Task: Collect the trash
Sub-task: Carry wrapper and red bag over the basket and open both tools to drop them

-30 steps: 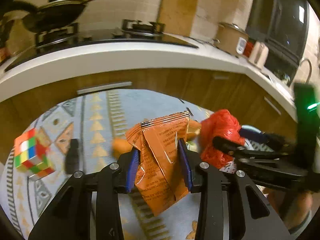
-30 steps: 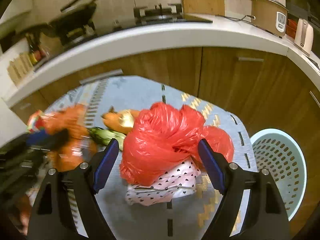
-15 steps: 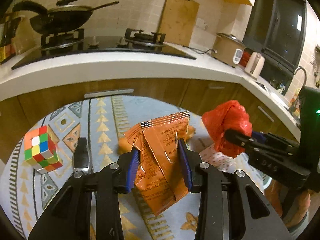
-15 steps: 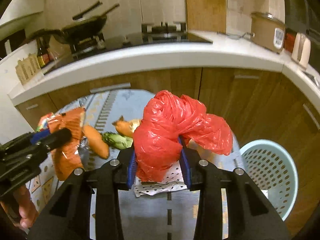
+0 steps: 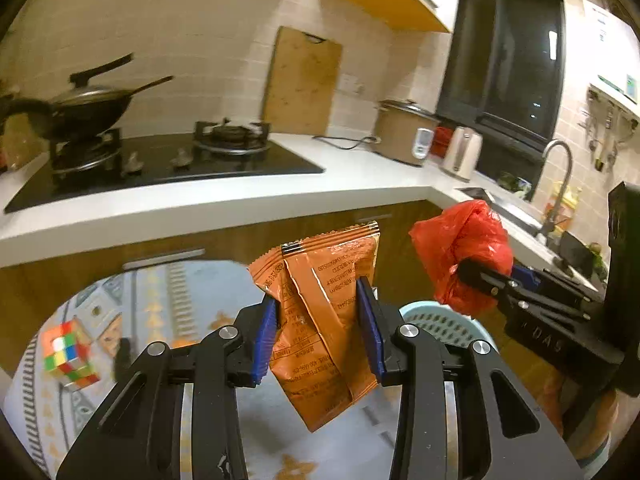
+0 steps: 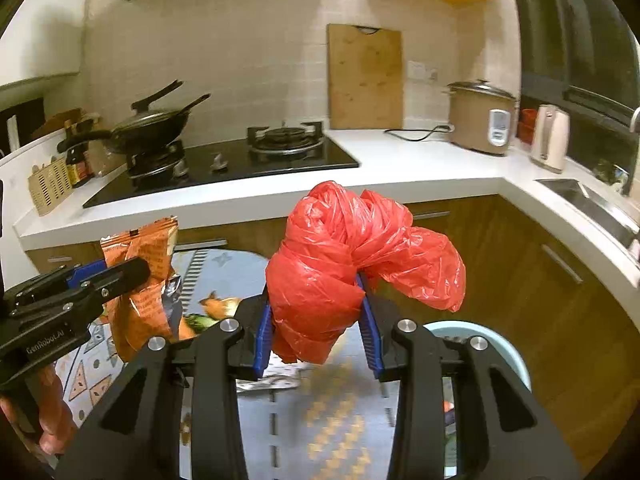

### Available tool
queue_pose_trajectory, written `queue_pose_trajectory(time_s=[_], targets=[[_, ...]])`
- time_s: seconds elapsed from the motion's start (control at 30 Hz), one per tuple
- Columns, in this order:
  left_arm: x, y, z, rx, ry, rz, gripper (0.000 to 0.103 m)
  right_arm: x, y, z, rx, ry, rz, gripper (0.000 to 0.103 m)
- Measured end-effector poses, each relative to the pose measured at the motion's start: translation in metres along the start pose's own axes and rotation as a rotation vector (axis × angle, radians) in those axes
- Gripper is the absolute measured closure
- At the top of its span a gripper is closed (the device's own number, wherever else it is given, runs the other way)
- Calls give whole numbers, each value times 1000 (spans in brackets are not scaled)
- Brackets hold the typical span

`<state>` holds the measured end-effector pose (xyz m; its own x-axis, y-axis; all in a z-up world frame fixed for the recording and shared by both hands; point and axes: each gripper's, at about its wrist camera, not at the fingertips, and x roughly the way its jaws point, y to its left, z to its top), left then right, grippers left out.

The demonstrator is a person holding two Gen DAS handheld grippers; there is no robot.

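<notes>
The left tongs [image 5: 320, 336] pinch an orange snack wrapper [image 5: 324, 320] between their blue pads [image 5: 266, 340] — the packet is crumpled, stands roughly upright, and its lower end hangs free below the grip, above the patterned rug [image 5: 168, 300]. In the right wrist view the same wrapper [image 6: 140, 280] shows at the left, clamped in those tongs [image 6: 120, 276].

The right tongs [image 6: 318, 328] are pressed onto a bunched red plastic bag [image 6: 344, 272]; a loose lobe of it bulges out to the right past the pad. From the left wrist view the bag [image 5: 464, 256] sits at the tip of the right tongs [image 5: 472, 276], held in the air to the right of the wrapper and apart from it.

Just beyond and below both sets of tongs stands a pale blue perforated basket [image 5: 440, 320] on the floor, near the wooden cabinet fronts; its rim [image 6: 504, 348] shows right of the right tongs. On the rug lie a colourful puzzle cube [image 5: 68, 356] near its left edge, and some orange and green vegetables [image 6: 212, 312] towards its far edge — partly hidden by the wrapper.

Farther back the white desk [image 6: 400, 168] carries a black hob with a lidded wok [image 6: 148, 128], a wooden cutting board [image 6: 364, 76] leaning on the tiled wall, a rice cooker [image 6: 480, 120] and a kettle [image 6: 550, 138].
</notes>
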<state>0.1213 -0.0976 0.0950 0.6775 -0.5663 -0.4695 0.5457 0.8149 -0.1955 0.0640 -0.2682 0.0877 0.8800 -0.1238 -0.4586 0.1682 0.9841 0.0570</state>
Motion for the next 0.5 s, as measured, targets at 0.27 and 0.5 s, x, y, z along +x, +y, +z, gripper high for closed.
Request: queue_pose_trajectory(time_s=[0.27, 0.5], targets=[[39, -73, 1, 35, 66, -65, 66, -11, -73, -16, 119, 22, -95, 69], [82, -138, -13, 96, 140, -137, 66, -7, -141, -42, 252, 83, -154, 69]])
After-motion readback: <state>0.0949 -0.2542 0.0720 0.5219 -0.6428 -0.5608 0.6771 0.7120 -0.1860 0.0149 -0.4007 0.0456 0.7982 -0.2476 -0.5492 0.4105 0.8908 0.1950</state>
